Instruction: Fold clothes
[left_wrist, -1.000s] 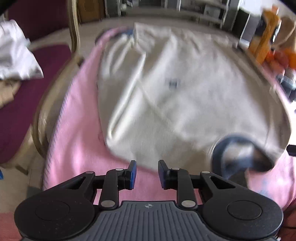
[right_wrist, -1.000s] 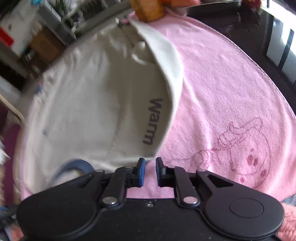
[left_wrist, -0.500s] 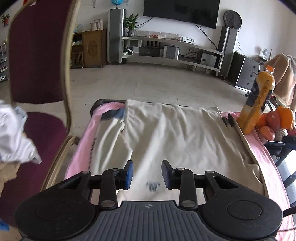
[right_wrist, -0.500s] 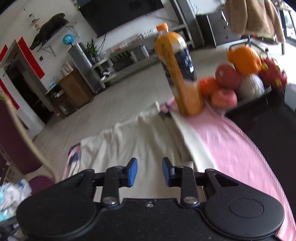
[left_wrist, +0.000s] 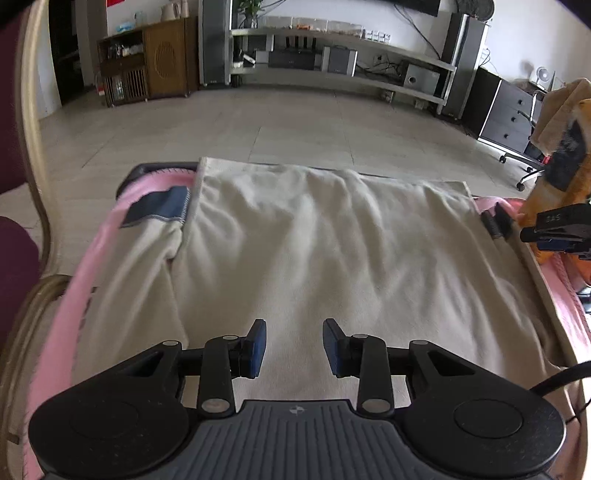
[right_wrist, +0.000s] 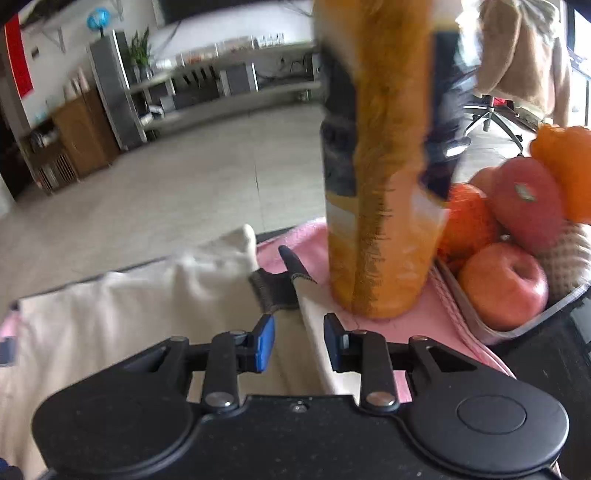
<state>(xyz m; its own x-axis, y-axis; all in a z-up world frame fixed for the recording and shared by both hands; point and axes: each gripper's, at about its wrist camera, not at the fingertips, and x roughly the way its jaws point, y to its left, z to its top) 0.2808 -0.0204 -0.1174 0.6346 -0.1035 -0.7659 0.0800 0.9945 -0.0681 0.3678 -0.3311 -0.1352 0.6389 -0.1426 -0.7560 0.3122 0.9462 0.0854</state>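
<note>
grippers advanced; shirt (left_wrist: 332, 258) beneath left gripper (left_wrist: 294, 347)

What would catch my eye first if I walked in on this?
Probably the big cream garment spread flat over a pink blanket, with the open left gripper poised above it. Next, the tall orange juice bottle looming just ahead of the open right gripper, beside a tray of fruit.

Matt cream cloth garment (left_wrist: 325, 251)
</note>
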